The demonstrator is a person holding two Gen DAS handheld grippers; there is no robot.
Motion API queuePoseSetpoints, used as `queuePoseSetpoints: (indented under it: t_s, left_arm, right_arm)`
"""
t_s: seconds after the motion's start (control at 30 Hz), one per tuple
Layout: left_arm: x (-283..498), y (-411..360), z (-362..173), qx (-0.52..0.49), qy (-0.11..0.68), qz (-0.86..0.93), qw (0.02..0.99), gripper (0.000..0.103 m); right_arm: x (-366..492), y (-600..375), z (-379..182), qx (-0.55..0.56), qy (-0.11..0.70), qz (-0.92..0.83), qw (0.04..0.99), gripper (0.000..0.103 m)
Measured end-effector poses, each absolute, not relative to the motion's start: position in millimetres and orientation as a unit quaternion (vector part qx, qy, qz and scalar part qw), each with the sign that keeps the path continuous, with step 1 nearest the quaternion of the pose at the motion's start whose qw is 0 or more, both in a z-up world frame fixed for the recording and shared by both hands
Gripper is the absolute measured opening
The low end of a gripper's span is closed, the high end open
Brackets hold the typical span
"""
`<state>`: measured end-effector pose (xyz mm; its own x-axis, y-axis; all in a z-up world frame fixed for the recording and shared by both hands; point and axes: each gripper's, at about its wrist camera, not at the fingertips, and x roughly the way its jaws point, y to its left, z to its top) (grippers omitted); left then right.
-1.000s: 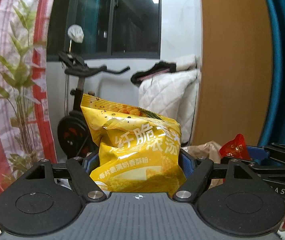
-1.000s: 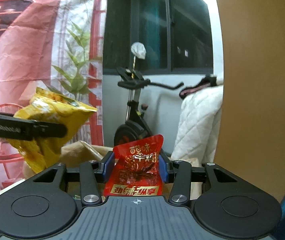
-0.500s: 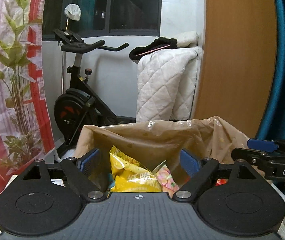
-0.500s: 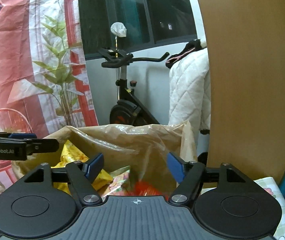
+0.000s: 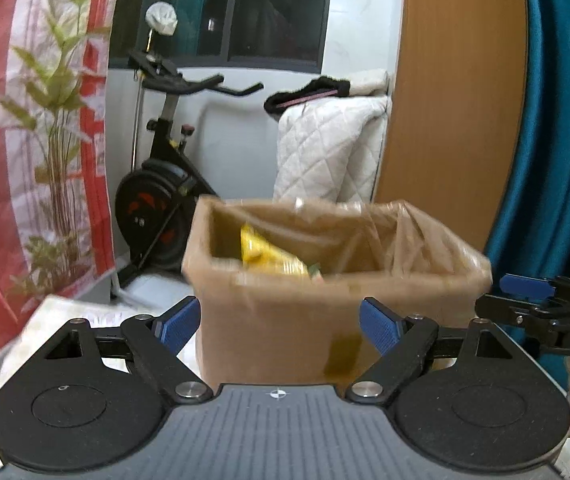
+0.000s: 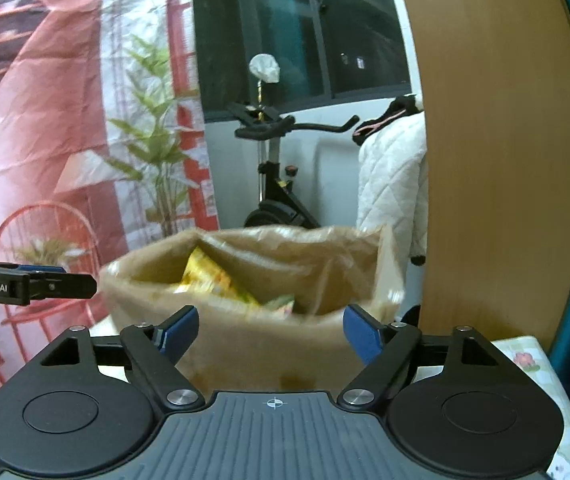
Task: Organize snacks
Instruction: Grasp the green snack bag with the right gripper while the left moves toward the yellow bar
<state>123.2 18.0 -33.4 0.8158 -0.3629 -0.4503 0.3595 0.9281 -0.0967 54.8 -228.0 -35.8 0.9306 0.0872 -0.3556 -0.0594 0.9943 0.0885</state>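
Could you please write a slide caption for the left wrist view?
Open left gripper facing a lined brown box holding a yellow snack bag.

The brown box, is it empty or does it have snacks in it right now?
Not empty. The brown box is open at the top, and a yellow snack bag shows inside, with another packet beside it. How full it is cannot be told.

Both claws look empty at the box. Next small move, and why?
Probably pull both back toward the table to fetch more snacks: the left claw and right claw are open and empty, and the yellow bag already lies inside the brown box.
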Motion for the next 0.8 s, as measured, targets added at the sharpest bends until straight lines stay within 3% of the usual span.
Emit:
queuePoseSetpoints:
  t_s: [0.17, 0.5, 0.8]
  left_arm:
    - [98.5, 24.7, -60.1, -0.023, 0.263, -0.194, 0.945, 0.088]
    - [86.3, 31.9, -102.8, -0.035, 0.308, -0.185, 0.932, 0.087]
    - [84.4, 33.2, -119.1, -0.035, 0.331, -0.182, 0.925, 0.086]
  right_arm:
    - [33.8, -214.0, -67.3, 0.045, 0.218, 0.038, 0.974, 0.09]
    - [25.7, -193.0, -142.5, 0.074, 0.317, 0.045, 0.944, 0.091]
    - [35.1, -178.8, -174.8, 0.107, 0.366, 0.069, 0.922, 0.094]
